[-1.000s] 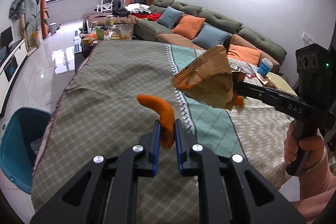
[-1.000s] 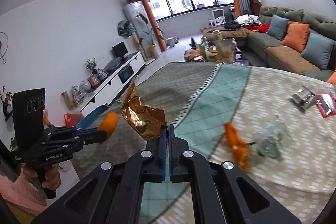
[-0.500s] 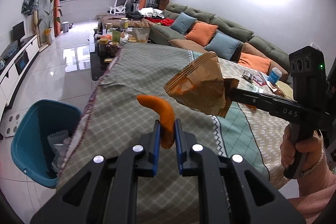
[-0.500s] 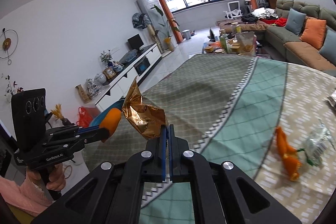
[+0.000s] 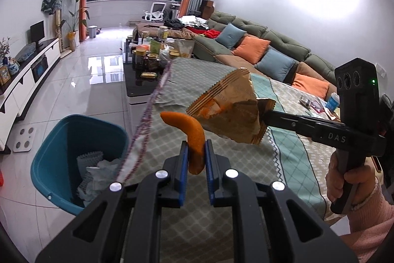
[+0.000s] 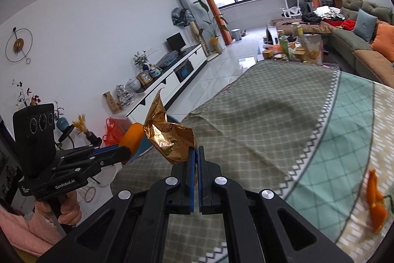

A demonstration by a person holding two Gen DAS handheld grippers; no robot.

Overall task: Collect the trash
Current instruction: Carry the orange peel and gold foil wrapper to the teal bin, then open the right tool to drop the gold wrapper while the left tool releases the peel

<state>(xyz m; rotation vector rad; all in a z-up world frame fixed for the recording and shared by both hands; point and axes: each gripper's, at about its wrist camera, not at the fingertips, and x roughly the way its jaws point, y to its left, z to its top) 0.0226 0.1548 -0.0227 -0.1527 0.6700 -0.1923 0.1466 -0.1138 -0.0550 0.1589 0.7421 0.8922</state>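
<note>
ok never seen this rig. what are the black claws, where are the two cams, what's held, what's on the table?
No robot here: a person holds a handheld two-finger gripper in each hand, and each carries a fisheye camera looking along its fingers. The left view shows the left gripper shut on a curved orange peel. The right view shows the right gripper shut on a crumpled gold snack wrapper. Each camera also catches the other gripper. On the patterned tablecloth lies more orange peel. A teal bin with trash in it stands on the floor beside the table.
</note>
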